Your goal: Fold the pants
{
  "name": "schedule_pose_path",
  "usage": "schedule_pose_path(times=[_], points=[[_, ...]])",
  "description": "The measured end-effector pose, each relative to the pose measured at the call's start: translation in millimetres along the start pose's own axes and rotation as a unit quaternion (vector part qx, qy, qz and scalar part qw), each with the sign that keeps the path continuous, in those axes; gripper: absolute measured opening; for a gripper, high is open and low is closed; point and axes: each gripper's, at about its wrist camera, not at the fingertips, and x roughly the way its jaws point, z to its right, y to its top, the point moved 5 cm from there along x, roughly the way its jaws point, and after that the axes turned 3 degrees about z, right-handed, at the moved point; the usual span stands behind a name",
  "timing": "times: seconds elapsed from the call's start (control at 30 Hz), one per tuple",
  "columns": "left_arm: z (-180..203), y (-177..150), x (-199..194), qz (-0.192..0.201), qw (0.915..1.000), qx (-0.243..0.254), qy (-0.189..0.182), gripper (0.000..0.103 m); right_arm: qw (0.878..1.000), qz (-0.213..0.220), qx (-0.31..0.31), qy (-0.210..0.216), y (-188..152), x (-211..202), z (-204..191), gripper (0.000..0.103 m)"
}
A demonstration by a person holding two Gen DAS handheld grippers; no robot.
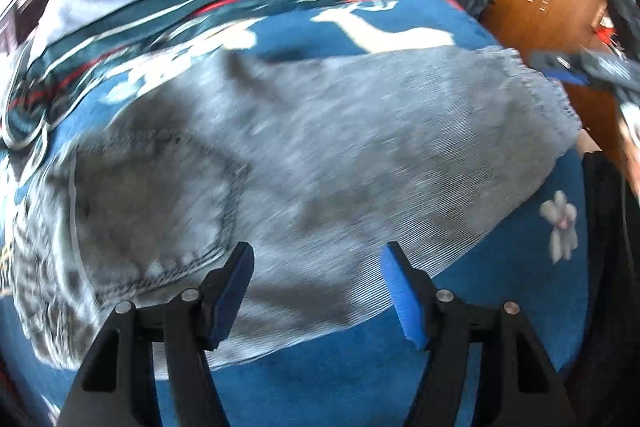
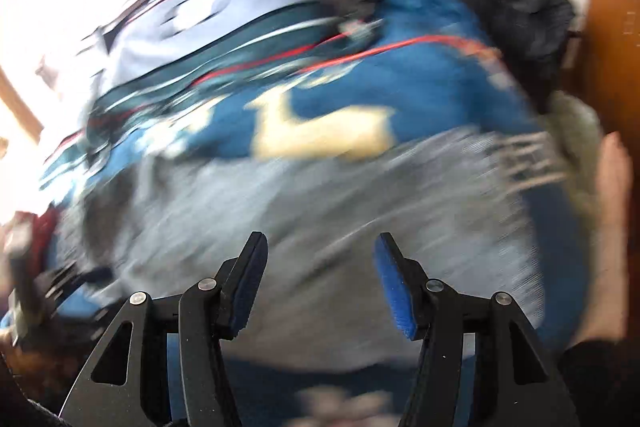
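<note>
1. Left wrist view: grey pants [image 1: 304, 163] lie flat across the blue patterned bed cover [image 1: 500, 291], back pocket [image 1: 152, 211] at my left, hem [image 1: 536, 87] at my far right near the bed's edge.
2. My left hand-held gripper [image 1: 316, 283] hovers over the near edge, fingers spread wide, holding nothing.
3. Right wrist view, heavily blurred: my right hand-held gripper [image 2: 320, 279] is likewise spread and empty above the pants [image 2: 320, 211].
4. Judgement: I should pinch one full layer at the hem and at the waist, then lift evenly so the fold lands square.
</note>
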Motion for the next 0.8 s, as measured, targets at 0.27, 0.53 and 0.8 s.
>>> schedule_pose_path(times=[0.27, 0.53, 0.8], points=[[33, 56, 29, 0.003, 0.9995, 0.029, -0.011, 0.069, 0.998, -0.024, 0.018, -0.056, 45, 43, 96, 0.052], [49, 97, 72, -0.002, 0.9996, 0.022, 0.015, 0.069, 0.997, 0.004, -0.023, -0.075, 39, 58, 99, 0.013], [48, 101, 101, -0.007, 0.9981, -0.002, 0.062, 0.073, 0.993, 0.041, -0.05, -0.104, 61, 63, 99, 0.013]])
